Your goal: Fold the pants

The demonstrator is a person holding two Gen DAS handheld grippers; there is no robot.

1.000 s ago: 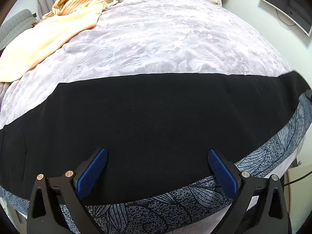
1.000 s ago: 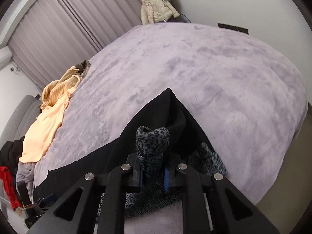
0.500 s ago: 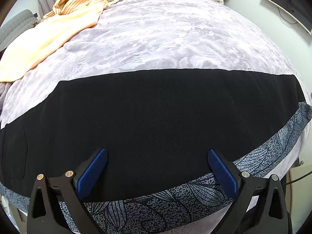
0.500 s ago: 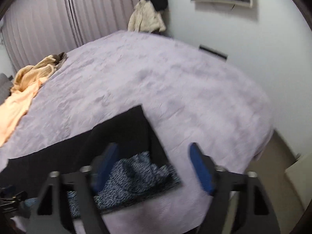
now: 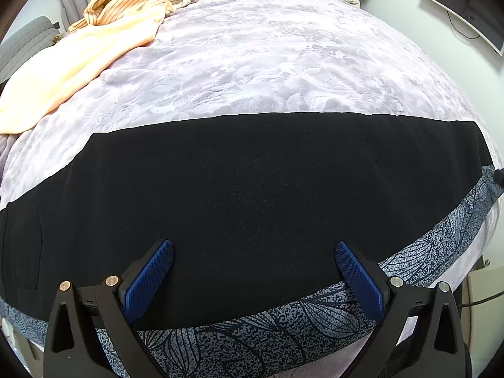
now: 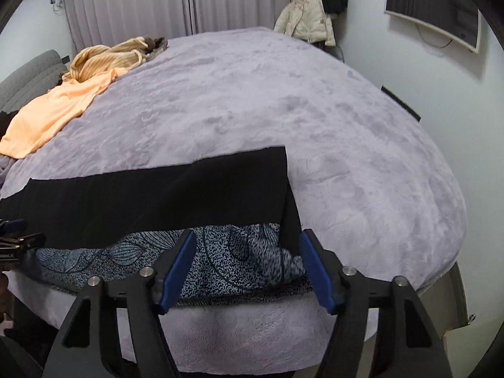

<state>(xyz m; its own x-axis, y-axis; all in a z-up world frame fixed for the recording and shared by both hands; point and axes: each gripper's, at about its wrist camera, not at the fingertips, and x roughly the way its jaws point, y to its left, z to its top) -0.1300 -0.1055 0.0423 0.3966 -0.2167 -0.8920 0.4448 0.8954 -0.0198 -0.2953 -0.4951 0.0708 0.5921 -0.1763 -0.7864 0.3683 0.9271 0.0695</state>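
Bed (image 6: 283, 100), pants (image 6: 157, 195) beyond fingers (image 6: 181, 267)

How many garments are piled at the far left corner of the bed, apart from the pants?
2 visible: a peach top spread along the bed's left edge, and a striped yellow garment bunched behind it. A grey-brown scrap beyond may be a third.

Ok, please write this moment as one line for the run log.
pants: flat on bed, one leg folded over | left gripper: open above pants | right gripper: closing, nothing gripped
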